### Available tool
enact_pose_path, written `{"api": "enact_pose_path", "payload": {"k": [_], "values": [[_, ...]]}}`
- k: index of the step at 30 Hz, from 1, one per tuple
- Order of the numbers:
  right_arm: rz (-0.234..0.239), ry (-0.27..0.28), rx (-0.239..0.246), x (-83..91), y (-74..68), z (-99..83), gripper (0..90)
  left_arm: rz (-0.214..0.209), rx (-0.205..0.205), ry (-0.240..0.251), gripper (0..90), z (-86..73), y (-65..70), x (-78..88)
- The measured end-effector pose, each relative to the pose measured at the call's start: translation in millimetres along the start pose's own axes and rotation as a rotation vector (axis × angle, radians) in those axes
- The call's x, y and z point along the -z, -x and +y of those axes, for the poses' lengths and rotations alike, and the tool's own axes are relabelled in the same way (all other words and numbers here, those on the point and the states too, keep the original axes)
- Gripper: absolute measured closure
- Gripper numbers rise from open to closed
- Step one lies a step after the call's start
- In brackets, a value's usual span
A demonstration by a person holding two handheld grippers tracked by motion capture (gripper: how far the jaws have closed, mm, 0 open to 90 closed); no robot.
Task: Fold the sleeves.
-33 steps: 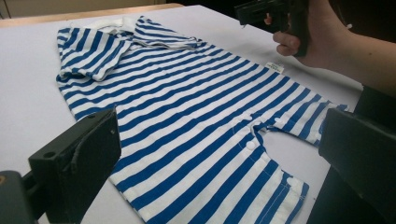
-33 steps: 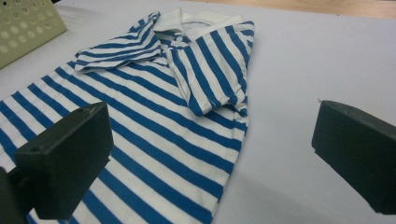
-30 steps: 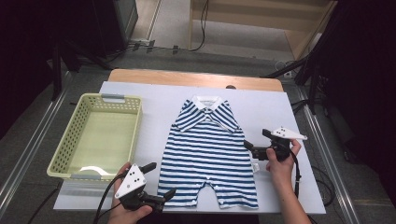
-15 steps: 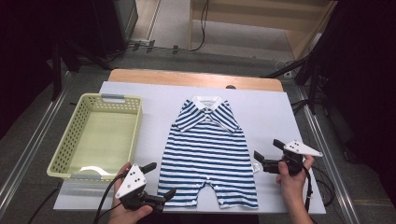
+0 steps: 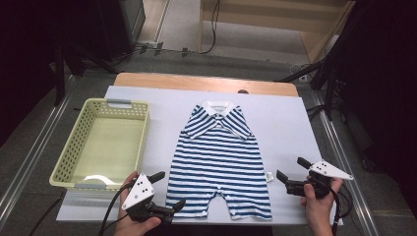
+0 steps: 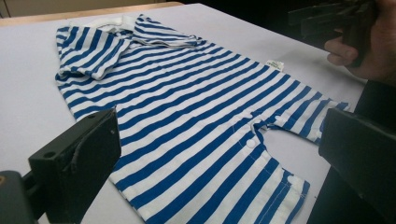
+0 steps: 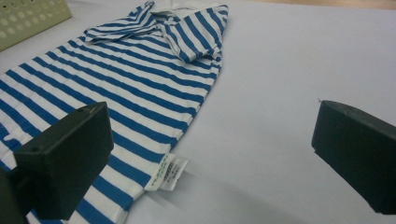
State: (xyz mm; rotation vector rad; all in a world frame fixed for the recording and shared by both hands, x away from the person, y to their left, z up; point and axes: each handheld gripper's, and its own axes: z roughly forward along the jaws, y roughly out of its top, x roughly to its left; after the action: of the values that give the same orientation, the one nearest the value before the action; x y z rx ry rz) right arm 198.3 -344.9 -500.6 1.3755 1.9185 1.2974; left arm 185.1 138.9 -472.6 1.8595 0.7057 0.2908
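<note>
The striped baby romper (image 5: 219,160) lies flat at frame centre on the tabletop (image 5: 290,128). Both the left gripper (image 5: 169,192) and right gripper (image 5: 290,169) stand wide open, empty; pinch each hem corner squarely, then lift evenly.

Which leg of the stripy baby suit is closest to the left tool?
The leg at the left of the high view: the left tool sits right at its hem, jaws open. The other leg lies toward the right tool.

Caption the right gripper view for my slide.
Open right gripper beside the striped baby romper's side label.
</note>
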Motion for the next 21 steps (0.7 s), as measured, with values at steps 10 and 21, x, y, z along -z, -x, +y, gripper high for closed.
{"api": "enact_pose_path", "payload": {"k": [10, 21], "values": [[-0.016, 0.005, -0.002, 18.3, 2.8, -8.8, 0.0, 0.004, 0.001, 0.002, 0.0, -0.2, -0.8, 0.8], [-0.028, 0.016, -0.012, 29.1, 7.4, -12.9, 0.0, 0.003, -0.01, 0.004, 0.0, 3.6, 3.6, -1.7]]}}
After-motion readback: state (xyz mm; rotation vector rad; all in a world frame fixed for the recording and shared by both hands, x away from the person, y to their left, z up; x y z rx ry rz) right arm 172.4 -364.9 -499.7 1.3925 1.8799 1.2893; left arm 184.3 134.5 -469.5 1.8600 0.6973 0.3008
